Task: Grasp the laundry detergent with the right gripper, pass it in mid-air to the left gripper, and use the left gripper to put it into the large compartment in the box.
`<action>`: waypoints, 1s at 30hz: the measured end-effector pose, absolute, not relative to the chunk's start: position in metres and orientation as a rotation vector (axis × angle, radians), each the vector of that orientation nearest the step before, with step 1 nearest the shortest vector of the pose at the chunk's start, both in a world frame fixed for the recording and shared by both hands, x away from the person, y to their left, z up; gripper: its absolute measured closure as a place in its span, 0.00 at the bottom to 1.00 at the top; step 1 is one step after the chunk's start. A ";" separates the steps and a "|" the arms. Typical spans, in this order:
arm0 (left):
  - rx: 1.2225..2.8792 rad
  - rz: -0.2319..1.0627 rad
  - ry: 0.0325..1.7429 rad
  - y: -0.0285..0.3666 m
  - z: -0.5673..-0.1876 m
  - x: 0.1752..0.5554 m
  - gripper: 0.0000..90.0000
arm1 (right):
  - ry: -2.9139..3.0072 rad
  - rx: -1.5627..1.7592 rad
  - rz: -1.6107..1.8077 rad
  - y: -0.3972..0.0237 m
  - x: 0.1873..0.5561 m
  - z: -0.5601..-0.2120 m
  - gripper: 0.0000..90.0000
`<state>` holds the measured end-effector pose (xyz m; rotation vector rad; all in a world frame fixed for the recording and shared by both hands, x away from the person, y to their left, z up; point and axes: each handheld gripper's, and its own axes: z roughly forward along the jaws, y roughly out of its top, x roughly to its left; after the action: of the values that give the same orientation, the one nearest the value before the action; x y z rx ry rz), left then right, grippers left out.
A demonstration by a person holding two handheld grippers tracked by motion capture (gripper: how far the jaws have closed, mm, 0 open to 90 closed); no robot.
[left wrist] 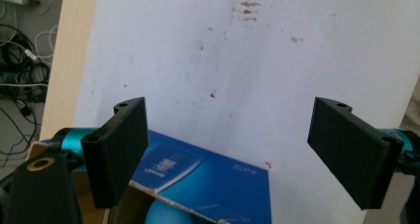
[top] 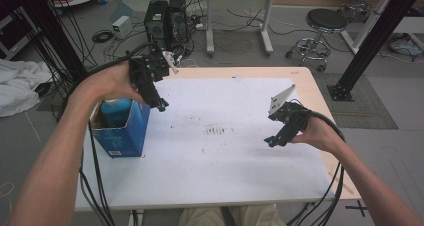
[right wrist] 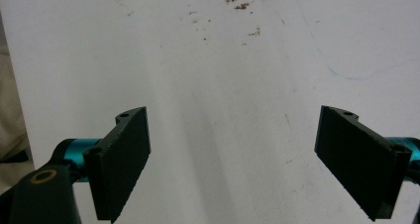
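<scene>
Left gripper (left wrist: pixel 230 149): held above box, jaws apart.
Right gripper (right wrist: pixel 233 157): jaws apart, nothing held.
Box (top: pixel 122 131): blue, open; label unreadable.

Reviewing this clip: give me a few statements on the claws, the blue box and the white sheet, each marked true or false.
1. The left claw is open, with nothing between its jaws. True.
2. The right claw is shut on a bottle. False: it is open and empty, above the white sheet.
3. The blue box stands at the left edge of the table, with a blue bottle inside it. True.
4. The white sheet is spotless. False: dark smudges mark its middle.
5. The left claw is held over the open top of the blue box. True: in the left gripper view the box lies just below the jaws.
</scene>
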<state>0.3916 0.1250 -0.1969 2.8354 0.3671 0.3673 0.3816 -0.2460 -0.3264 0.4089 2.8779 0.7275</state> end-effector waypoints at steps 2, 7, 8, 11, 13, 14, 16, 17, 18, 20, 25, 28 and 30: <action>2.841 0.361 0.352 0.120 -0.200 0.392 0.18 | 2.875 0.412 0.729 -0.246 0.382 -0.326 0.15; 2.850 0.341 0.321 0.108 -0.210 0.392 0.18 | 2.873 0.415 0.732 -0.246 0.383 -0.325 0.15; 2.850 0.341 0.321 0.108 -0.210 0.392 0.18 | 2.873 0.415 0.732 -0.246 0.383 -0.325 0.15; 2.856 0.324 0.303 0.099 -0.217 0.390 0.18 | 2.872 0.407 0.733 -0.247 0.384 -0.324 0.15; 2.861 0.321 0.288 0.095 -0.221 0.389 0.18 | 2.870 0.409 0.735 -0.247 0.385 -0.323 0.15; 2.862 0.317 0.286 0.092 -0.223 0.389 0.18 | 2.869 0.411 0.734 -0.247 0.386 -0.323 0.15; 2.873 0.310 0.280 0.088 -0.227 0.389 0.18 | 2.869 0.414 0.737 -0.247 0.386 -0.324 0.15; 2.876 0.307 0.280 0.086 -0.230 0.388 0.18 | 2.869 0.413 0.736 -0.246 0.386 -0.324 0.15; 2.879 0.306 0.272 0.085 -0.232 0.388 0.18 | 2.869 0.410 0.736 -0.246 0.386 -0.324 0.15; 2.878 0.298 0.270 0.082 -0.237 0.388 0.18 | 2.869 0.410 0.734 -0.246 0.387 -0.324 0.15; 2.877 0.283 0.267 0.075 -0.249 0.386 0.18 | 2.866 0.413 0.736 -0.246 0.388 -0.324 0.15; 2.874 0.264 0.265 0.071 -0.257 0.386 0.18 | 2.865 0.416 0.737 -0.247 0.388 -0.324 0.15; 2.876 0.256 0.264 0.069 -0.263 0.385 0.18 | 2.863 0.418 0.736 -0.246 0.387 -0.324 0.15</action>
<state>0.3852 0.0688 -0.2634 2.8765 0.2642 0.2565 0.3874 -0.2465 -0.3238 0.4185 2.8635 0.7358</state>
